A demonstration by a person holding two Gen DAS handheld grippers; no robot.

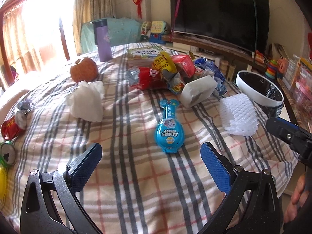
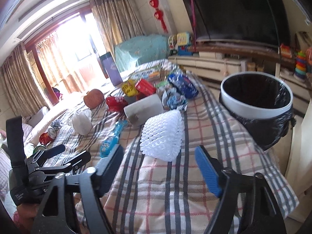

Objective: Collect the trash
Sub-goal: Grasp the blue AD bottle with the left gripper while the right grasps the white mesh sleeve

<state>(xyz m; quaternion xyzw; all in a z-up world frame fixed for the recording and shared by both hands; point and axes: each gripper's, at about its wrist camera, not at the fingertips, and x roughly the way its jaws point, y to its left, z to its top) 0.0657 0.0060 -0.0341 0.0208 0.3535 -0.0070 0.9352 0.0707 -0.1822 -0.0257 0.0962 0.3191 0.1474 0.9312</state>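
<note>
Trash lies on a plaid-covered table [image 1: 136,175]. A blue toy-shaped wrapper [image 1: 168,130] lies just ahead of my open, empty left gripper [image 1: 151,152]. A white foam net [image 2: 162,136] lies just ahead of my open, empty right gripper [image 2: 159,154]; it also shows in the left wrist view [image 1: 238,115]. A white bin with a black liner [image 2: 257,105] stands off the table's right edge. Farther back lie a white paper box [image 1: 197,91], a crumpled tissue [image 1: 87,101], and a pile of red, yellow and blue wrappers [image 1: 165,72].
An orange fruit [image 1: 84,69], a purple flask [image 1: 103,41] and a book [image 1: 144,52] sit at the back. A crushed red can [image 1: 11,126] and a green can [image 1: 7,154] lie at the left edge. A TV [image 1: 218,13] and toys stand behind.
</note>
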